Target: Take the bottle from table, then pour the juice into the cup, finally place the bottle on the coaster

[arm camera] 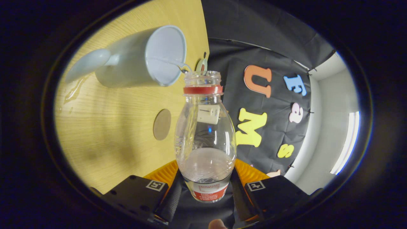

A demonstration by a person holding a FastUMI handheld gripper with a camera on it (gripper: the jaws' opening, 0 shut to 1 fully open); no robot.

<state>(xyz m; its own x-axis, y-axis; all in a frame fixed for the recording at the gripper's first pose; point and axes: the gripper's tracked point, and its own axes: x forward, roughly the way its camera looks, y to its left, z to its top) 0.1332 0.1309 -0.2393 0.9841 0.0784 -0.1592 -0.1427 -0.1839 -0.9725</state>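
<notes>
**Bottle tipped at the mug, clear liquid running out**

Nearest the camera, the gripper [208, 187] has its two fingers closed on the base of a clear plastic bottle [206, 140], one pressing each side by the red label. From between the fingers the bottle reaches forward, its uncapped mouth with a red neck ring right at the rim of a pale blue mug [140, 58]. A thin clear stream [173, 63] runs from the mouth into the mug's white inside. Some liquid remains in the bottle's lower part, near the fingers.

The whole view is rolled sideways, so the gripper is tilted over in a pouring pose. A round brown coaster [162, 124] lies on the wooden worktop [105, 143] beside the bottle, apart from the mug. A wet patch [73, 90] glistens under the mug's handle.
</notes>
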